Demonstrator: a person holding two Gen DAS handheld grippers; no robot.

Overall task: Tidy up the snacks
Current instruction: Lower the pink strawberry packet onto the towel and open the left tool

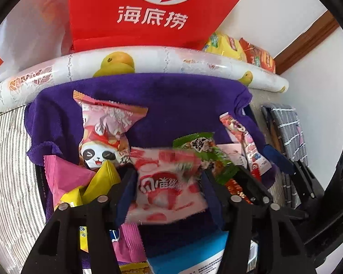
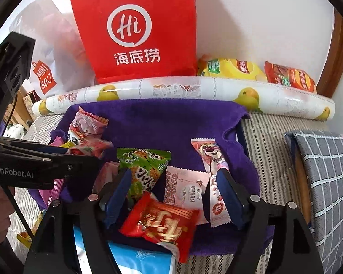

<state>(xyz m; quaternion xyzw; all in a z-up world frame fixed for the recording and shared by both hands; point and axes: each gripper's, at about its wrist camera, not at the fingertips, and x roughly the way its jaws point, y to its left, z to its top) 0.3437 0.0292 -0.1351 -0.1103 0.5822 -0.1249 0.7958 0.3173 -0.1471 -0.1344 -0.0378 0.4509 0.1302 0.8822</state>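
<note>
Several snack packets lie on a purple towel (image 1: pixel 171 96) (image 2: pixel 160 118). My left gripper (image 1: pixel 169 182) is open, and a blurred white-and-red packet (image 1: pixel 169 194) sits loose between its blue pads. A pink panda packet (image 1: pixel 103 132) lies beyond it to the left. My right gripper (image 2: pixel 175 182) stands open over a green packet (image 2: pixel 144 171), a red packet (image 2: pixel 162 223) and a white-pink packet (image 2: pixel 185 187). A pink bear stick packet (image 2: pixel 210 157) lies partly behind its right finger. The left gripper (image 2: pixel 68 155) reaches in from the left of the right wrist view.
A fruit-print roll (image 2: pixel 183 86) borders the towel's far side. Behind it stand a red paper bag (image 2: pixel 135 34), a white bag (image 2: pixel 45 45), a yellow chip bag (image 2: pixel 231 68) and an orange-red bag (image 2: pixel 290 75). A grey plaid cushion (image 2: pixel 327 171) lies at the right, a blue-white pack (image 2: pixel 137 260) nearest me.
</note>
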